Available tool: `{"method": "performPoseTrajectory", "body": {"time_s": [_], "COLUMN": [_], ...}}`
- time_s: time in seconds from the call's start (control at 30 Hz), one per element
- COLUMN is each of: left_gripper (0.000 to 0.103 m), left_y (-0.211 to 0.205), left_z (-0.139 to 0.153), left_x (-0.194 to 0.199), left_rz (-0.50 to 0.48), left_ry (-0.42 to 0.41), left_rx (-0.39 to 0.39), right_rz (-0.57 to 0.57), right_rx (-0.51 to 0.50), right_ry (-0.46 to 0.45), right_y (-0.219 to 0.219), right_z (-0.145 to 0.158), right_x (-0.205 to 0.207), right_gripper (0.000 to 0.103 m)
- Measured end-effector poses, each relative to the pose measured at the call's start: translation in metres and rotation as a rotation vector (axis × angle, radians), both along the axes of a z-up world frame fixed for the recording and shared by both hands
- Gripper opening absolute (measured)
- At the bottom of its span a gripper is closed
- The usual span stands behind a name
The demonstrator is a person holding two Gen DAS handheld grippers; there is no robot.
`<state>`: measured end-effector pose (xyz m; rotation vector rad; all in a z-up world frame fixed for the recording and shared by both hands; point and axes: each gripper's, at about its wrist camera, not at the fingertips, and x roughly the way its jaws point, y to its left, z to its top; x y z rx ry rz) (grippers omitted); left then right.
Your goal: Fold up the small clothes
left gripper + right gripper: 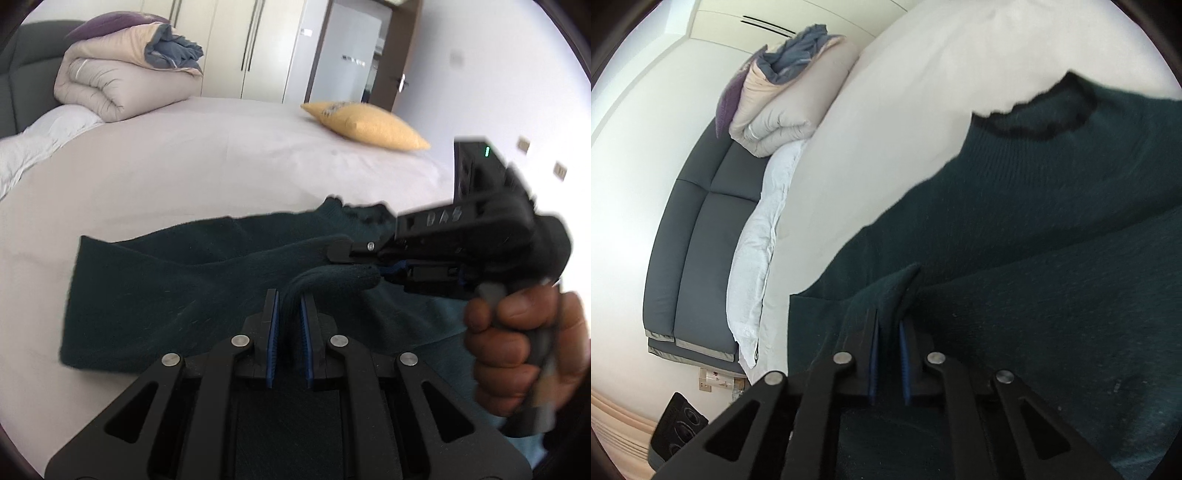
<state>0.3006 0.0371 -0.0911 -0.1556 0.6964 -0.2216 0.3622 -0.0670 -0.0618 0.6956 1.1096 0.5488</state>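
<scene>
A dark green knit sweater (166,288) lies spread on the pale bed, its neck opening (1052,122) toward the far side. My left gripper (290,299) is shut on a raised fold of the sweater, which stands up between the blue pads. My right gripper (354,258), held by a person's hand (517,339), reaches in from the right and pinches the fabric just beyond the left fingers. In the right wrist view the right gripper (889,321) is shut on a peaked fold of the sweater (1034,240) near its edge.
The bed sheet (184,166) stretches beyond the sweater. A yellow pillow (365,125) lies at the far right, a folded duvet (122,81) and a white pillow (37,140) at the far left by the grey headboard (701,221). Wardrobe doors (236,44) stand behind.
</scene>
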Motion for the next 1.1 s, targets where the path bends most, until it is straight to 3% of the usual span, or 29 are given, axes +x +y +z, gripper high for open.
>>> {"method": "performPoseTrajectory", "body": {"time_s": [0.27,0.47,0.6,0.83,1.1], "left_gripper": [0.010,0.010,0.010,0.010,0.010], "left_y": [0.038,0.114,0.148,0.152,0.131], "left_z": [0.035,0.043,0.047,0.028,0.020], "left_x": [-0.019,-0.004,0.007,0.035,0.059], "left_rz": [0.009,0.106,0.138,0.093,0.053], "left_ry": [-0.022,0.046,0.084,0.212,0.225], "left_rx": [-0.119,-0.240,-0.257,-0.258,-0.330], "right_rz": [-0.057,-0.082,-0.109,-0.182,-0.178], "right_rx": [-0.014,-0.012,-0.028,-0.066,-0.170], "right_ry": [-0.033,-0.060,-0.061,-0.016,-0.017], "right_y": [-0.032,-0.069,-0.098,-0.145,-0.168], "right_z": [0.007,0.020,0.022,0.017,0.027], "right_x": [-0.020,-0.033,-0.038,-0.037,-0.023], "right_gripper": [0.009,0.009,0.009,0.009,0.009]}}
